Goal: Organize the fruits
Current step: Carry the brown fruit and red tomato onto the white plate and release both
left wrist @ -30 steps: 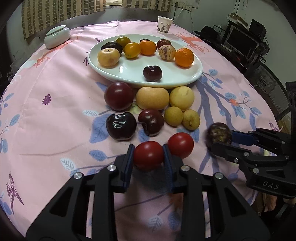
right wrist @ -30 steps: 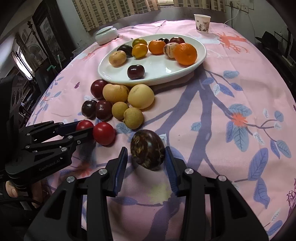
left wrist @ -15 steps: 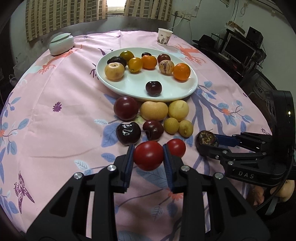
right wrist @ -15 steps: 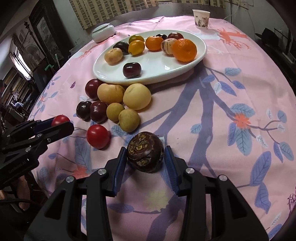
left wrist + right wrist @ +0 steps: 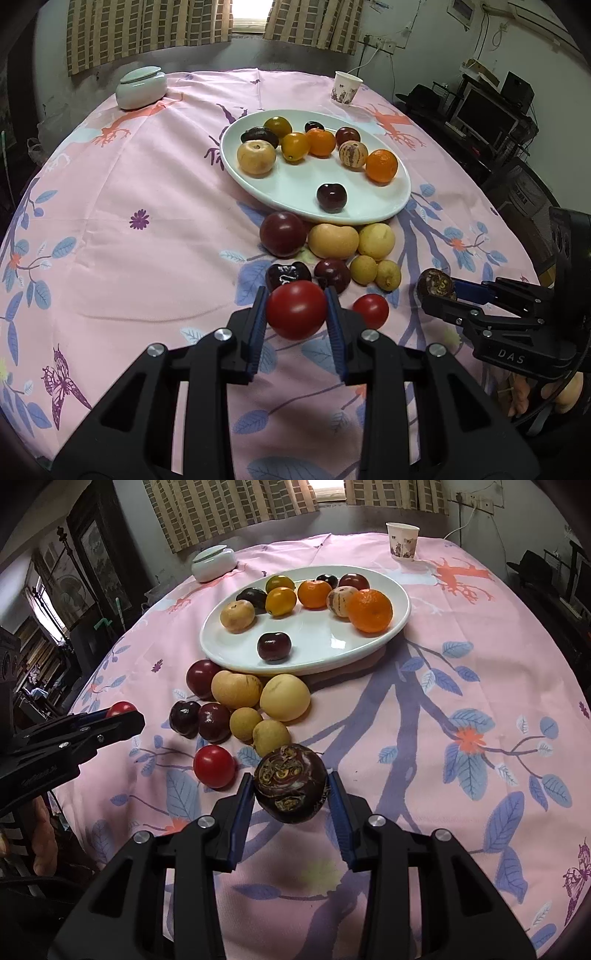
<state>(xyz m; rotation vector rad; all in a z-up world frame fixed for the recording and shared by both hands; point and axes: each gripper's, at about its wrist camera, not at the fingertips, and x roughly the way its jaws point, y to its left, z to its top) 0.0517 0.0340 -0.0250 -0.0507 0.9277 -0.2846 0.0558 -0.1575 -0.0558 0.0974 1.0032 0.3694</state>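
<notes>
Your left gripper (image 5: 296, 309) is clamped on a red tomato (image 5: 296, 309), both blue pads pressed against its sides, and the fruit hangs clear of the pink floral tablecloth (image 5: 147, 258). From the right wrist view the same tomato (image 5: 121, 709) shows only as a red cap between the left fingers, at the left edge of the table.

Your right gripper (image 5: 291, 789) has a dark, mottled, passion-fruit-like fruit (image 5: 291, 783) between its pads; the jaws are closing at this moment, with both pads against the fruit's sides. It too is off the cloth. In the left wrist view that fruit (image 5: 436, 283) sits at the tip of the right fingers.

A second red tomato (image 5: 214, 766) lies on the cloth between the two grippers. Beyond it lies a loose cluster: two dark plums (image 5: 199, 720), two small yellow fruits (image 5: 258, 727), two larger yellow fruits (image 5: 258, 696) and a red plum (image 5: 201, 677), the farthest ones just beside the white oval plate (image 5: 369, 642).

The plate carries two oranges, two yellow-orange fruits, a striped pale fruit, a tan round fruit and several dark plums, one plum (image 5: 274, 647) lying apart near the front rim. A paper cup (image 5: 402, 541) and a lidded white bowl (image 5: 214, 563) stand at the far side of the table.
</notes>
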